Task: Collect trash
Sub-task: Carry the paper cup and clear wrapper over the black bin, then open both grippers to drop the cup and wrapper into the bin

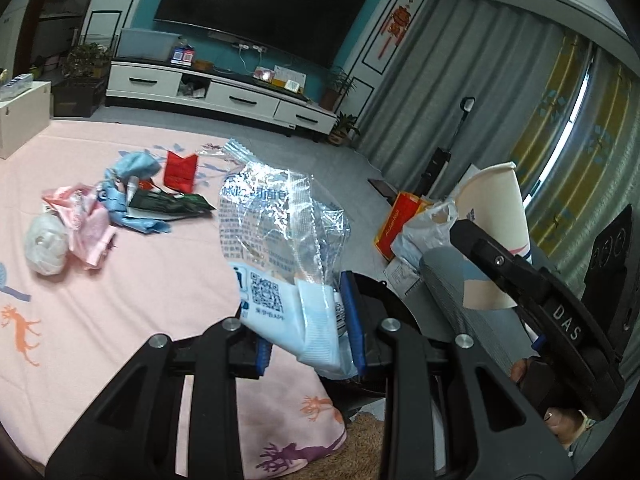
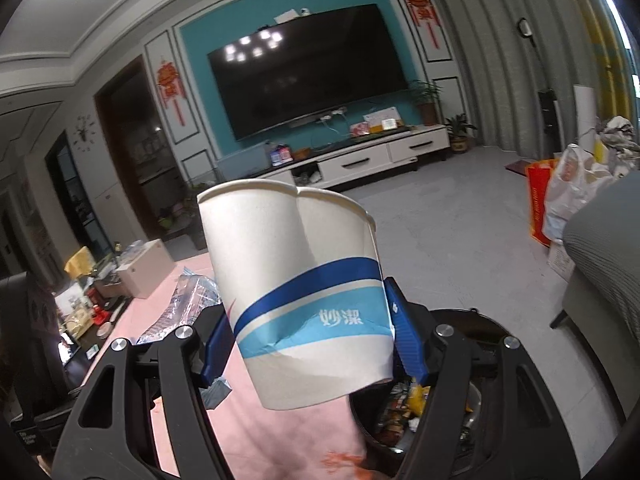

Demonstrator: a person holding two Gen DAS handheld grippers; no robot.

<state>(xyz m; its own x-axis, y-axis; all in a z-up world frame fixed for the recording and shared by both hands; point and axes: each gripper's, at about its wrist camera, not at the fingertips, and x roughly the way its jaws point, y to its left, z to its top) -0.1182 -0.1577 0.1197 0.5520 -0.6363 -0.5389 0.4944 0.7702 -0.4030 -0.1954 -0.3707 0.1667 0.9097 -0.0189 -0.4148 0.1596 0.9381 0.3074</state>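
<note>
Your left gripper (image 1: 310,328) pinched a clear plastic wrapper (image 1: 276,240) above the pink tablecloth (image 1: 120,300); your right gripper (image 2: 312,340) clamped a dented paper cup (image 2: 304,292) above it, near the trash bin (image 2: 472,400).

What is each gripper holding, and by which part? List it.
Left gripper: clear plastic wrapper, pinched at its white bottom end. Right gripper: crushed paper cup, squeezed across its lower body at the blue band.

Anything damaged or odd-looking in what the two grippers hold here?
Yes. The paper cup in the right gripper is crushed: its rim is dented inward and the wall is creased near the blue band. The clear plastic wrapper in the left gripper is crumpled and torn open.
</note>
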